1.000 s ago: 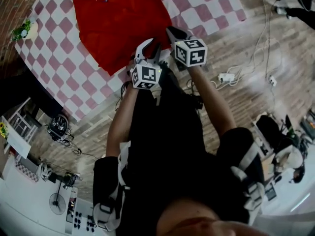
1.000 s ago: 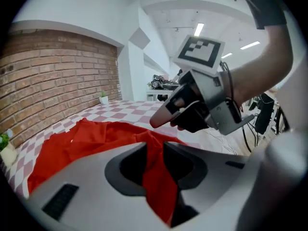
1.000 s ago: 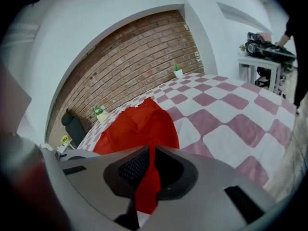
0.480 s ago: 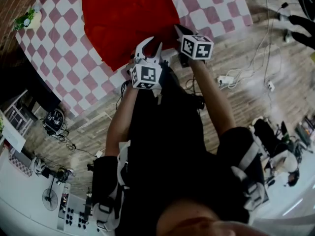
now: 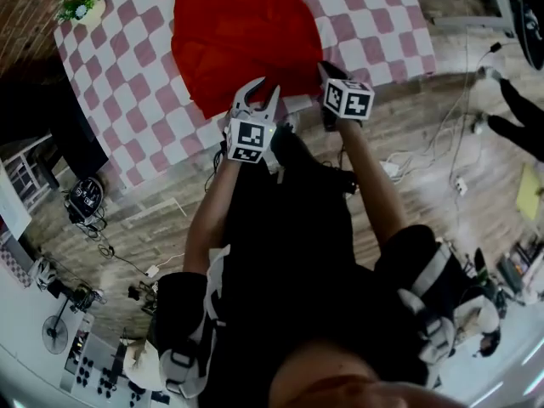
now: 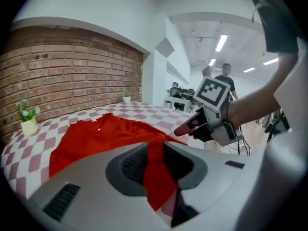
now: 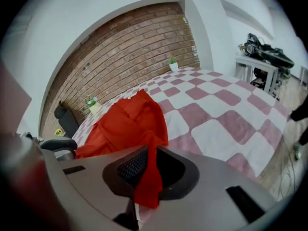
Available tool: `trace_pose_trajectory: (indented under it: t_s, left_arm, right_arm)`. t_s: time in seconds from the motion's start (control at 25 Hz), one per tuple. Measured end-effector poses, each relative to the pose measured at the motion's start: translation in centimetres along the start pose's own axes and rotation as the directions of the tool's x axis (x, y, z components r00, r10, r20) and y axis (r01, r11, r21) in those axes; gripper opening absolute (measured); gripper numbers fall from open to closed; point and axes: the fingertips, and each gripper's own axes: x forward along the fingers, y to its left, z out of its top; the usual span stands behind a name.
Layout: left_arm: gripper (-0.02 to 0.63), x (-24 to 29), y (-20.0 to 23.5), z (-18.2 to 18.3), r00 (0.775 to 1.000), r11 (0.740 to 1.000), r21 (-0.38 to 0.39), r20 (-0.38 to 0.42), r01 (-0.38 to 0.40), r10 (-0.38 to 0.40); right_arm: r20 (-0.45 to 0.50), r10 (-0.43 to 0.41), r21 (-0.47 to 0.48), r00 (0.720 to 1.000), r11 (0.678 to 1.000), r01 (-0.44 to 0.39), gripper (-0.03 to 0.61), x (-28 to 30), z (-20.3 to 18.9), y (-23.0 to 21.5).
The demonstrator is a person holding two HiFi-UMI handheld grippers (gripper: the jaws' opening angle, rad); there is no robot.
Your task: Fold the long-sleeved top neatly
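Observation:
A red long-sleeved top (image 5: 242, 36) lies spread on the pink-and-white checked table (image 5: 127, 100). Both grippers are at its near hem by the table's front edge. My left gripper (image 5: 259, 92) has a thick fold of the red cloth (image 6: 156, 177) filling the gap between its jaws, with a tail hanging below them. My right gripper (image 5: 327, 68) pinches a narrow strip of the hem (image 7: 147, 182); its jaws are opening, and the strip still sits between the pads. From the left gripper view the right gripper (image 6: 192, 126) shows just beyond the hem.
A small potted plant (image 5: 81, 7) stands on the table's far left corner. Cables and a power strip (image 5: 395, 168) lie on the wooden floor to the right. A fan (image 5: 55, 334) and gear sit lower left. A person (image 6: 224, 81) stands in the background.
The head view has swung, so the table and top sit further right and lower. The left gripper has risen and rolled a little with the cloth; the right gripper has sunk slightly toward the table edge.

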Motion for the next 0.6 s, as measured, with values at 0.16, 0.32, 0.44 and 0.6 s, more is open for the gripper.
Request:
trace_pose_trajectory:
  t_s: [0.16, 0.32, 0.44, 0.6]
  left_arm:
    - [0.095, -2.5, 1.8, 1.2, 0.996, 0.995, -0.048, 0.029, -0.088, 0.09]
    - [0.06, -6.2, 3.5, 3.3, 0.982, 0.981, -0.086, 0.064, -0.174, 0.179]
    - [0.029, -9.8, 5.1, 4.8, 0.97, 0.969, -0.12, 0.081, -0.217, 0.228]
    - [0.009, -13.7, 8.9, 6.8, 0.946, 0.945, -0.169, 0.118, -0.281, 0.302]
  right_arm:
    - [0.091, 0.035, -0.097, 0.995, 0.995, -0.026, 0.046, -3.1, 2.6, 1.2]
    - [0.193, 0.129, -0.226, 0.973, 0.971, -0.084, 0.032, -7.2, 5.4, 5.7]
    - [0.245, 0.206, -0.288, 0.948, 0.949, -0.132, 0.015, -9.9, 6.7, 10.4]
    - [0.291, 0.29, -0.342, 0.912, 0.921, -0.184, 0.009, -11.3, 9.8, 16.2]
